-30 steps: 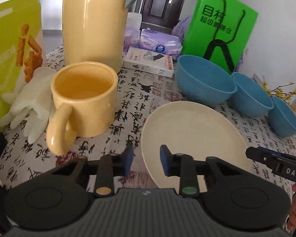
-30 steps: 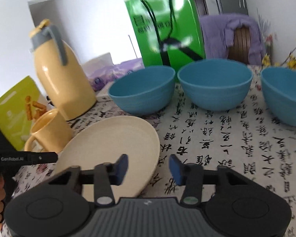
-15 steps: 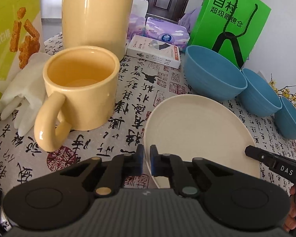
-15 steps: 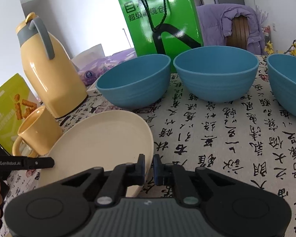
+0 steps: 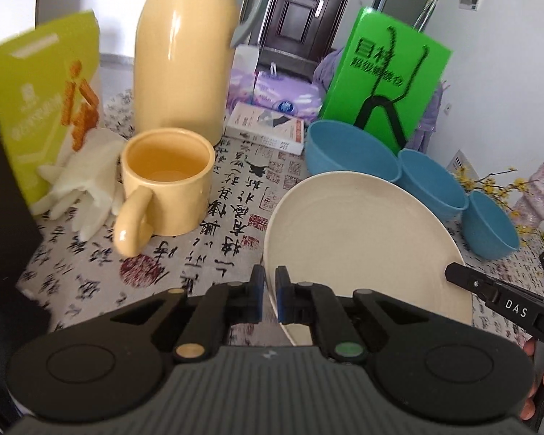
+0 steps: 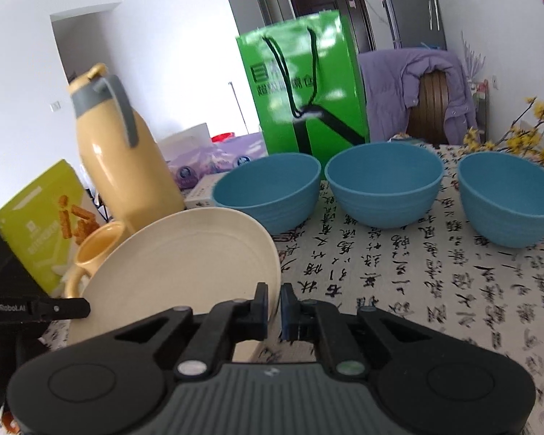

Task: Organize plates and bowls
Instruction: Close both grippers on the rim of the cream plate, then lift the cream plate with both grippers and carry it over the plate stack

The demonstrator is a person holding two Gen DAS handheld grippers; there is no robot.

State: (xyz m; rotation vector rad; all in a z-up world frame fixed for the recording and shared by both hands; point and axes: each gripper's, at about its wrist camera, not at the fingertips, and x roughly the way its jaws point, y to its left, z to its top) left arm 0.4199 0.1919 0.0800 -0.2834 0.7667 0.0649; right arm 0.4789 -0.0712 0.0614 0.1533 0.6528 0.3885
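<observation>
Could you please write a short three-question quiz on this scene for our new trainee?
1. True or false: both grippers are shut on the plate's rim.
2. How many blue bowls stand on the table?
3. Which stands nearest the mug? A) green bag B) flask C) flowers

Key:
1. True: left gripper and right gripper pinch opposite edges.
2. Three.
3. B, the flask.

Items counted: three blue bowls [image 6: 268, 188], one cream plate [image 5: 362, 239], one yellow mug [image 5: 167, 181], one yellow thermos jug [image 5: 185, 54], one green paper bag [image 5: 384, 76], one snack box [image 5: 43, 108], two grippers [image 5: 268, 291].
</observation>
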